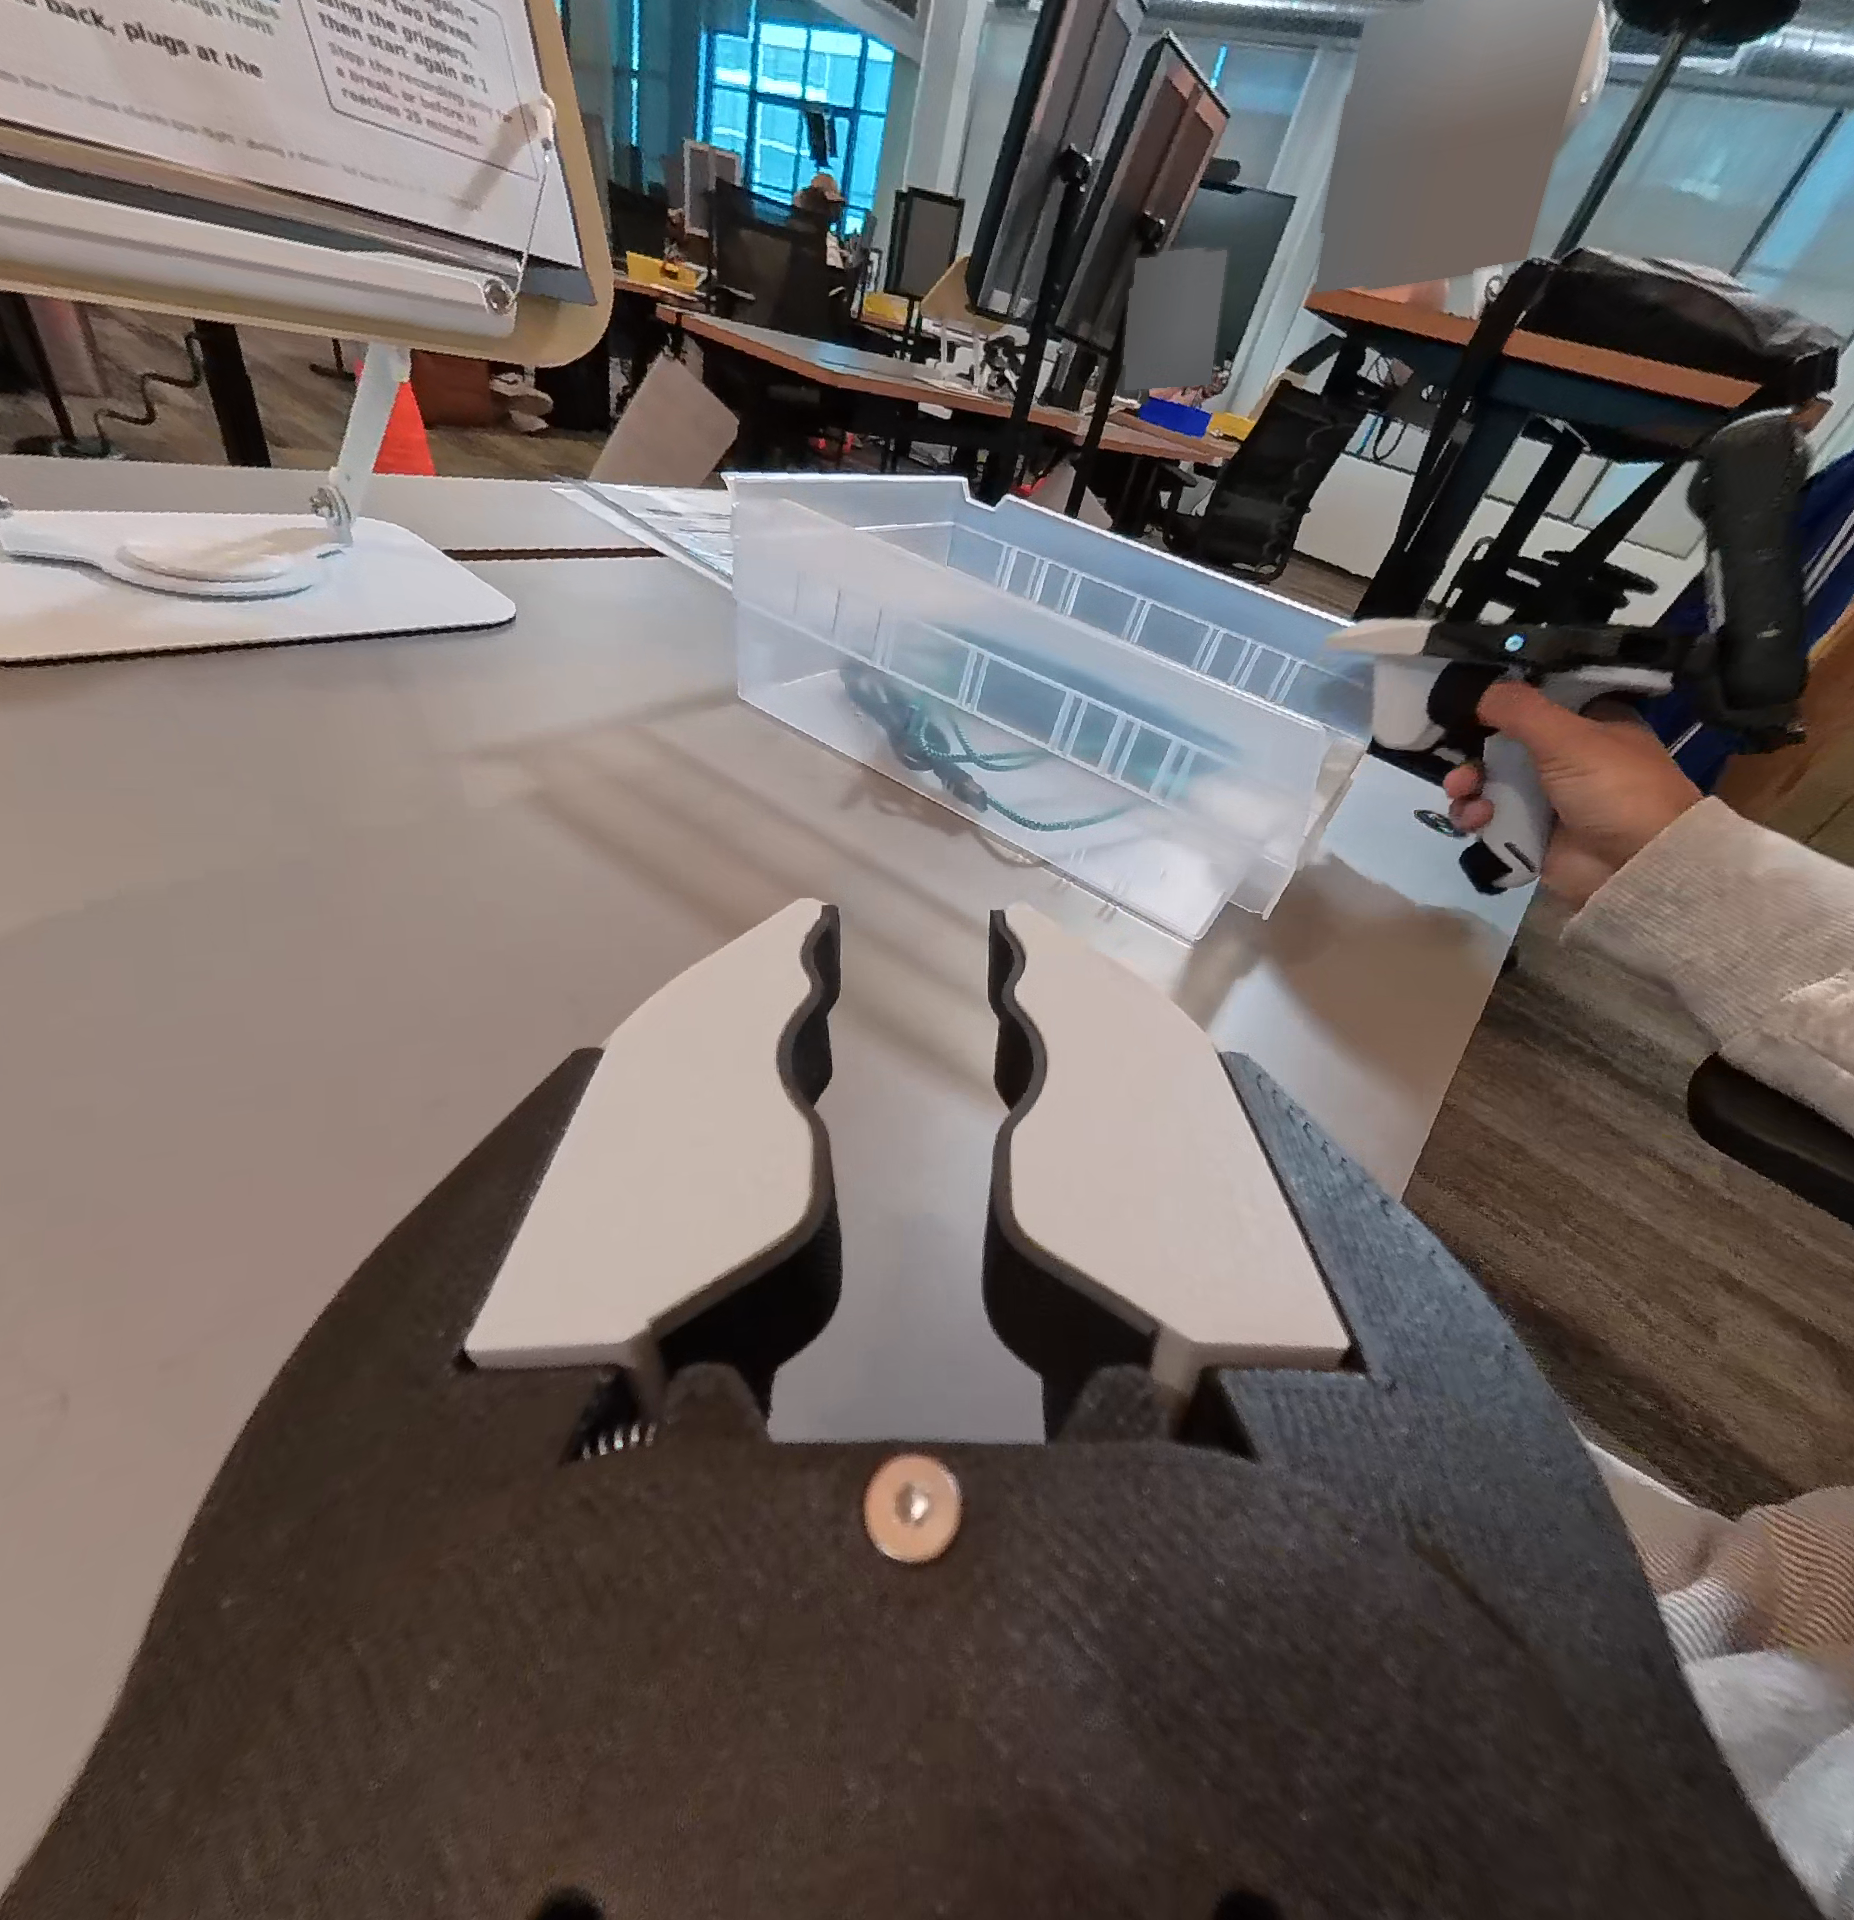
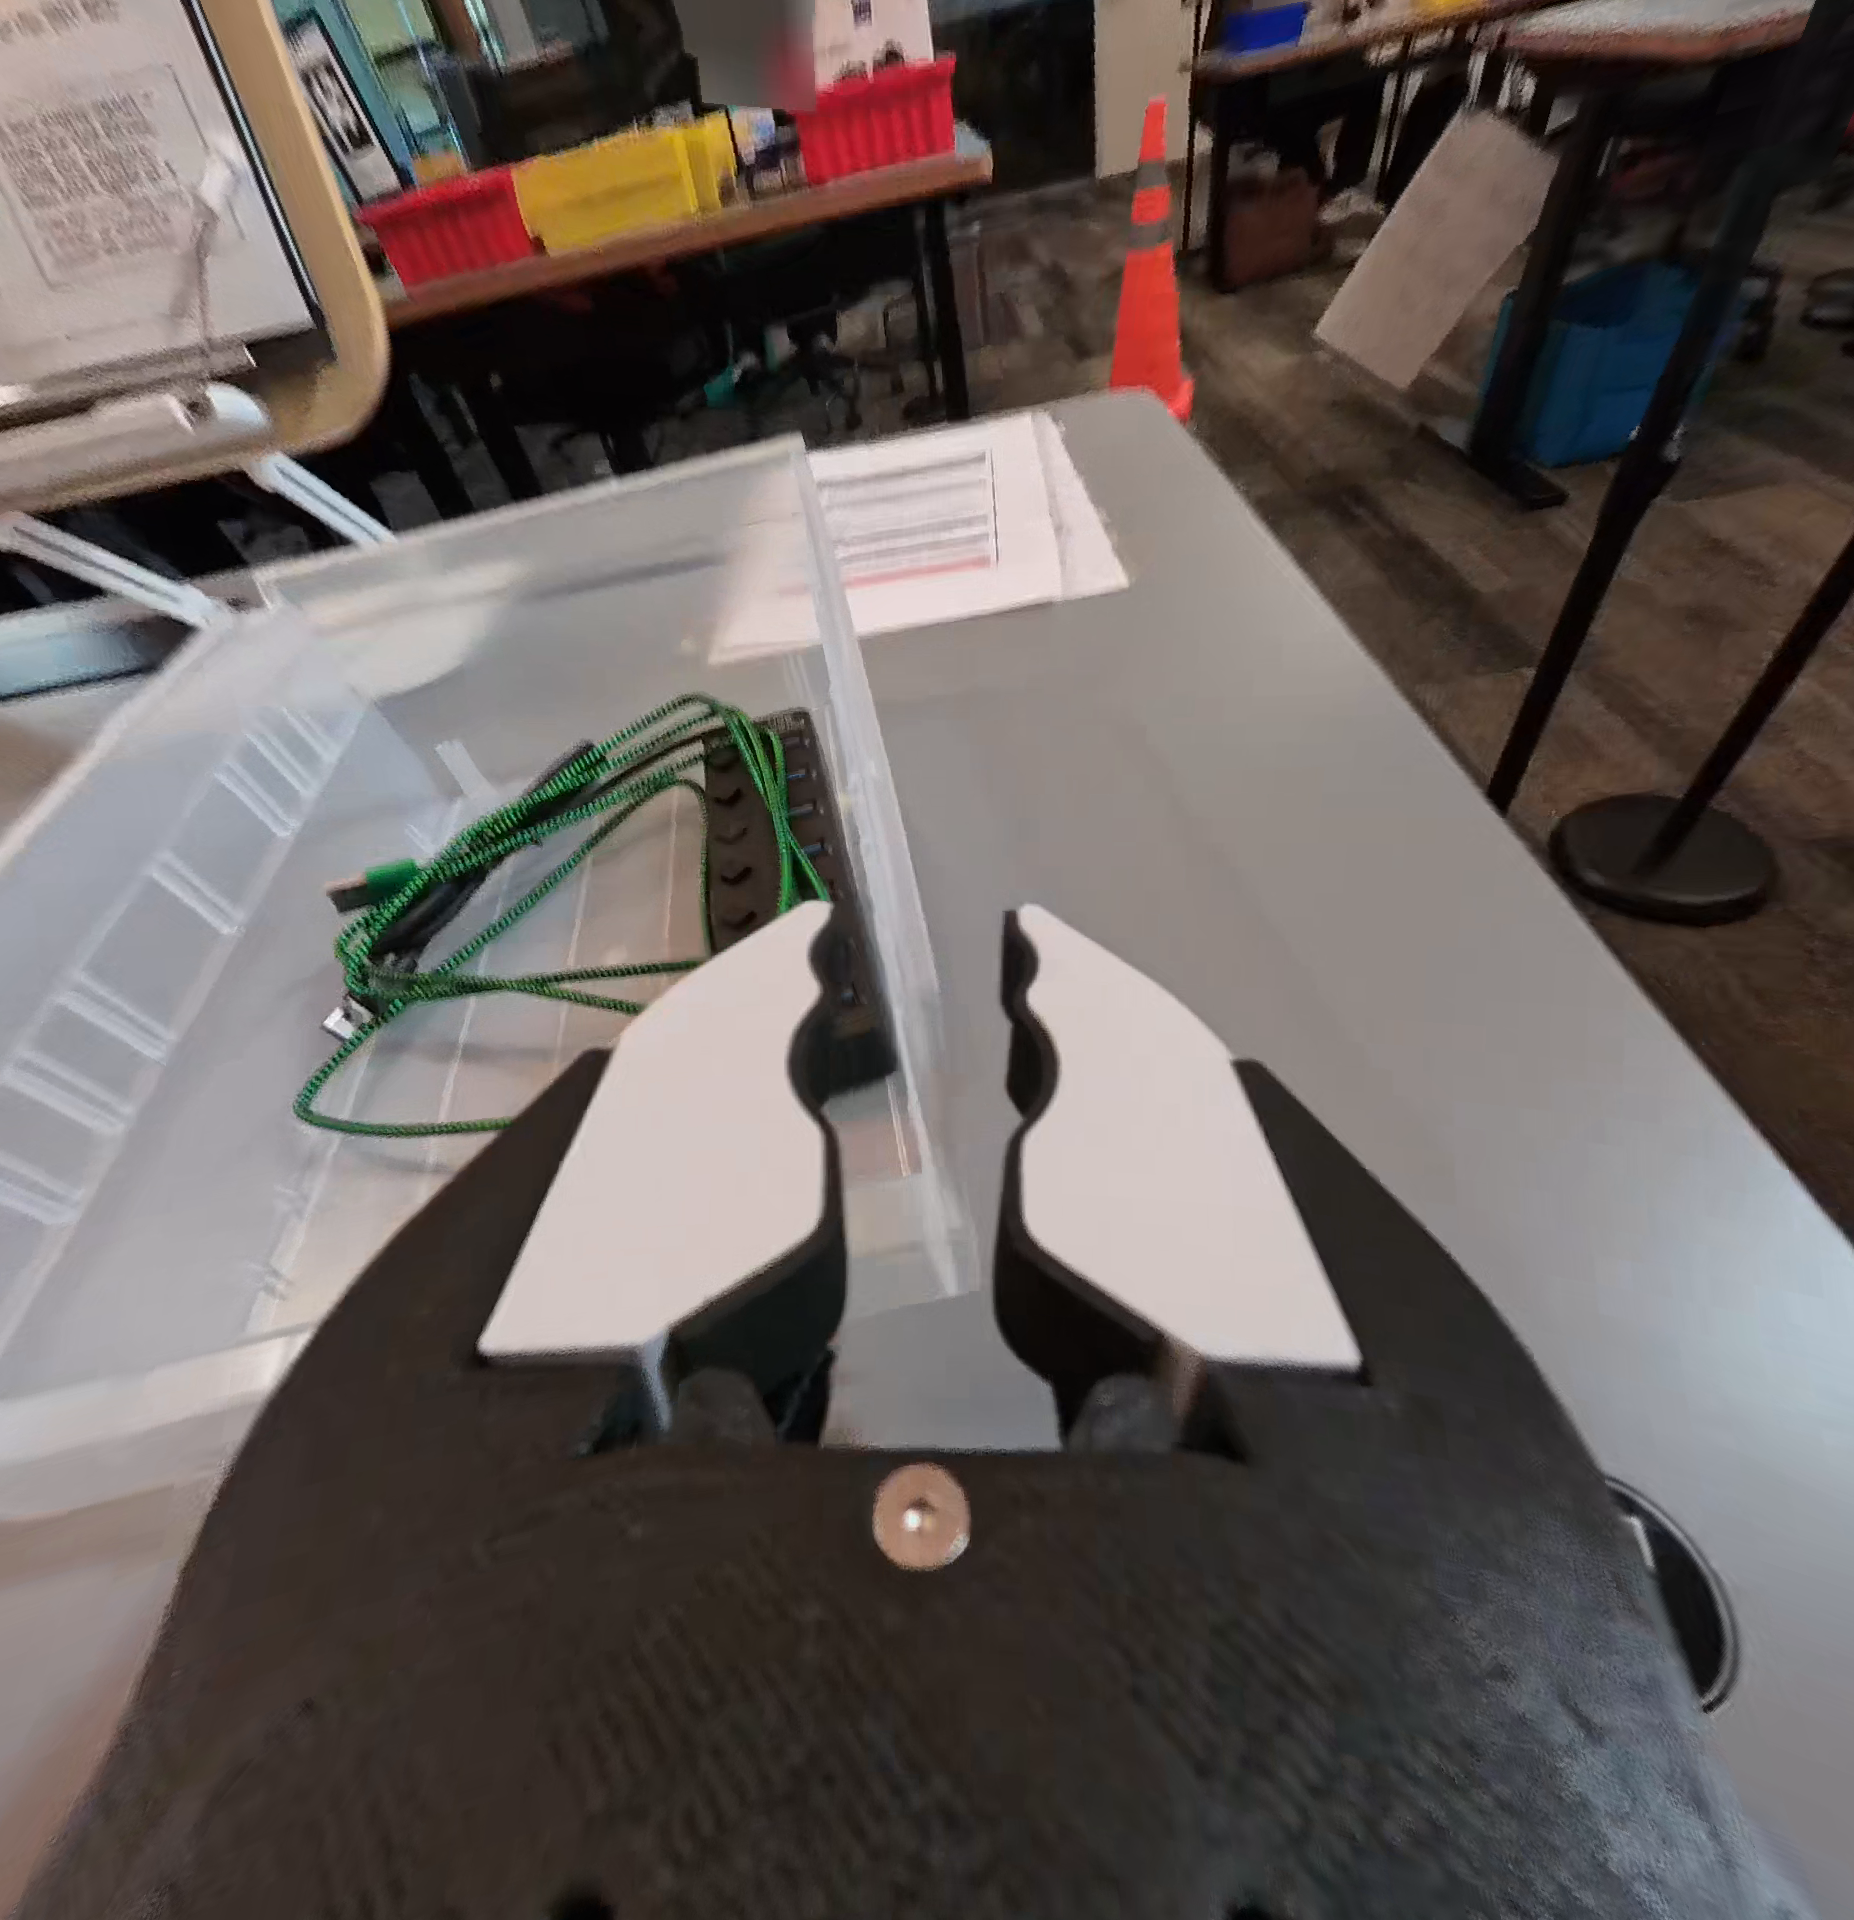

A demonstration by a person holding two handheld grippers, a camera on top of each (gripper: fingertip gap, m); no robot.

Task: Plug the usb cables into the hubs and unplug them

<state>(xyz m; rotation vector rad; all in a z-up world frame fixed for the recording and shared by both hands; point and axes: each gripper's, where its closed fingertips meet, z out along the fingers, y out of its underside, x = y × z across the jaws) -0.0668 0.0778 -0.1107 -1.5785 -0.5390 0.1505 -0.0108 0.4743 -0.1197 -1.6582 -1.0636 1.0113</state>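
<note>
Clear bin (image 2: 487, 644) holds green USB cables (image 2: 507, 894) and black hub (image 2: 788, 831); hub's near end hidden behind right gripper (image 2: 918, 925), jaws apart, empty, above bin's right wall; left gripper (image 1: 915, 925) gaping, empty, over bare table (image 1: 331, 883) short of bin.

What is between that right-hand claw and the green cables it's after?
The right gripper is open, above the near right corner of the clear plastic bin. The green braided USB cables and black USB hub lie inside the open-topped bin; only its right wall stands between.
</note>
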